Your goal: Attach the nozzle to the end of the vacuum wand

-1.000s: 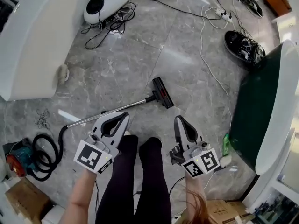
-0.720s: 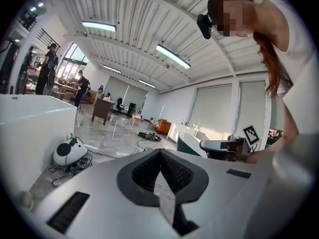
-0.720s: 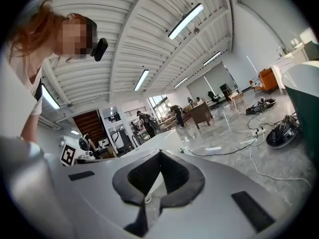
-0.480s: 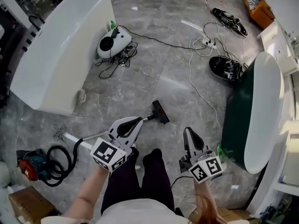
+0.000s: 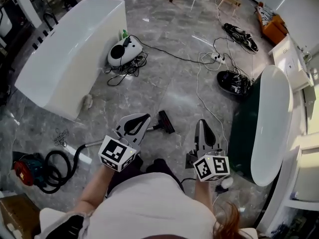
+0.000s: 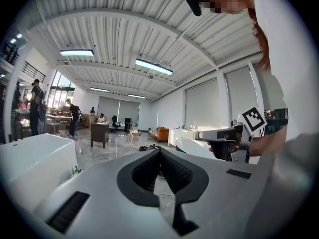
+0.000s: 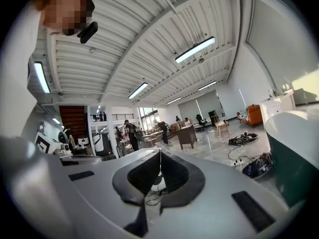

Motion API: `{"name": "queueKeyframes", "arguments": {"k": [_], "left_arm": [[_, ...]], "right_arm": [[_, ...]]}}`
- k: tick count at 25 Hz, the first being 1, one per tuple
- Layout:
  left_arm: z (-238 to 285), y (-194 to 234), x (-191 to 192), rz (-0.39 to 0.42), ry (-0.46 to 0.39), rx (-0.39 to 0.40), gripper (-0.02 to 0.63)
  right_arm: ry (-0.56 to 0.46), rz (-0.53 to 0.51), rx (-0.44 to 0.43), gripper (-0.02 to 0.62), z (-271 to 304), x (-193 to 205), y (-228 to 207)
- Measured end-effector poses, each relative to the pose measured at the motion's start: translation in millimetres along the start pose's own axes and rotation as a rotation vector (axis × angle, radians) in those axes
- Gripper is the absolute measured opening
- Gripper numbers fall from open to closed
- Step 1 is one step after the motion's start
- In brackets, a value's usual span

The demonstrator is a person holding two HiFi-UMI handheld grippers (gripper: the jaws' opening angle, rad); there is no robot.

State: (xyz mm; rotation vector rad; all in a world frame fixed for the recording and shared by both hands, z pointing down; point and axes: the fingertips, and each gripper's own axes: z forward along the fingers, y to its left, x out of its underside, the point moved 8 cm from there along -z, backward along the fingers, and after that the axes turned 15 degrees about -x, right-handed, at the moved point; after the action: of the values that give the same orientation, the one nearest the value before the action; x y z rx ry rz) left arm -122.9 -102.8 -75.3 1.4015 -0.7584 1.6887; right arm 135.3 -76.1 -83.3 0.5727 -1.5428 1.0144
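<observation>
looking down past both tools, i see the left gripper [image 5: 144, 119] and right gripper [image 5: 202, 125] pinched shut on nothing, well above the floor. the nozzle [image 5: 166, 122] lies on the floor off the white bathtub's [image 5: 75, 49] near corner, seemingly already meeting the wand [image 5: 93, 143]. i judge the nozzle light, hard plastic, so i'd grip its neck. the stiff, slick wand i'd hold near that end.
</observation>
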Motion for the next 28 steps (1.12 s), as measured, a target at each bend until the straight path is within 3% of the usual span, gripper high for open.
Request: {"name": "queueKeyframes", "arguments": {"k": [6, 14, 28], "left_arm": [[-9, 9, -2, 0.004, -0.049, -0.077, 0.011], [-20, 27, 6, 0.013, -0.023, -0.16, 0.01], [-21, 28, 15, 0.027, 0.025, -0.156, 0.01]], "right_arm": [[0.056, -0.073, -0.022, 0.015, 12, 6, 10], [0.078, -0.089, 0.007, 0.015, 6, 8, 5], [0.087, -0.025, 0.015, 0.015, 0, 14, 0]]}}
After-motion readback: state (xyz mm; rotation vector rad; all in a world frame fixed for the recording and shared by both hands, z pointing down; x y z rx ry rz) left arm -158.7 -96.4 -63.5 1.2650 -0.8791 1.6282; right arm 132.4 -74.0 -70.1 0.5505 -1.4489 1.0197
